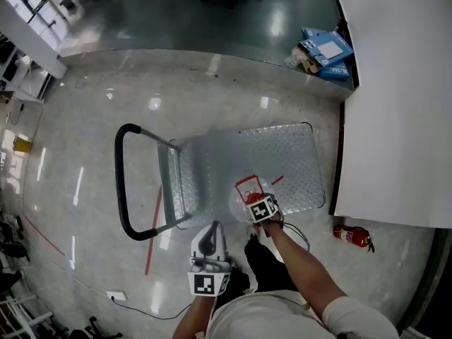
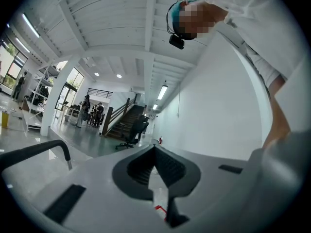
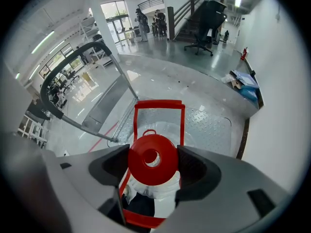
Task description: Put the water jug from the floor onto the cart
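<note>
Jug [image 3: 152, 159] in right tool [image 3: 153, 163] by cart [image 3: 209, 120] edge.

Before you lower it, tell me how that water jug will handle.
The water jug is held only at its red-capped neck by the right gripper, so it may swing. Its body looks round and clear; tipped on the cart, it could roll. Fill level unclear, possibly heavy.

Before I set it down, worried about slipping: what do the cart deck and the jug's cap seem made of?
Cart deck: likely bare metal, silvery with a raised tread pattern and dull sheen. Jug's cap: seemingly glossy red plastic, smooth and evenly coloured.
</note>
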### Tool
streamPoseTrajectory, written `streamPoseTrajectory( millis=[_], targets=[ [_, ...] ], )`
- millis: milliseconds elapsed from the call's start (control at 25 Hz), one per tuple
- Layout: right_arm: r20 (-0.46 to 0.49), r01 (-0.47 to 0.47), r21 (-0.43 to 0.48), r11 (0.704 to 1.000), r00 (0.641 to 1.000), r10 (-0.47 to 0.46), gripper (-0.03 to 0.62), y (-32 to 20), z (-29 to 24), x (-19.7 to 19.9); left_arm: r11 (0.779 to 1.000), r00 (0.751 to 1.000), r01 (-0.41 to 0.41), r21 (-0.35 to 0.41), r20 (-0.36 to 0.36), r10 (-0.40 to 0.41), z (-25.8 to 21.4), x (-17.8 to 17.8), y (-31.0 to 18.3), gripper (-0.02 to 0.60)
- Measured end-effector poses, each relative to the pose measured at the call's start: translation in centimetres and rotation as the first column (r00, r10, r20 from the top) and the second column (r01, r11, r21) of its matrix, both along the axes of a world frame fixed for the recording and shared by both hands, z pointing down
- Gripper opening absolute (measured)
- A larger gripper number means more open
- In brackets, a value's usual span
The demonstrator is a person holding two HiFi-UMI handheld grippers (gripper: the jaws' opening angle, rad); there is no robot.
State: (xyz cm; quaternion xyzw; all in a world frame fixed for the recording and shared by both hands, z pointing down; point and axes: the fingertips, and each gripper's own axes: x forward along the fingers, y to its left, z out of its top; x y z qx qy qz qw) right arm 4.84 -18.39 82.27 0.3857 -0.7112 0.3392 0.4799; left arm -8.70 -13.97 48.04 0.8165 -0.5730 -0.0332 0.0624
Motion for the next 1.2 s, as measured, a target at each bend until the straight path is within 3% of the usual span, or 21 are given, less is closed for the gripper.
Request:
streamPoseTrajectory(
  millis=[1200],
  targets=[
    [0.014, 0.007, -0.001, 1.000, 1.000, -0.007, 0.304, 3.9, 0.6, 1.8, 1.000, 1.000, -0.021, 0.013, -0.002, 0.021, -0.4, 1.4, 0.4, 0.003]
  ],
)
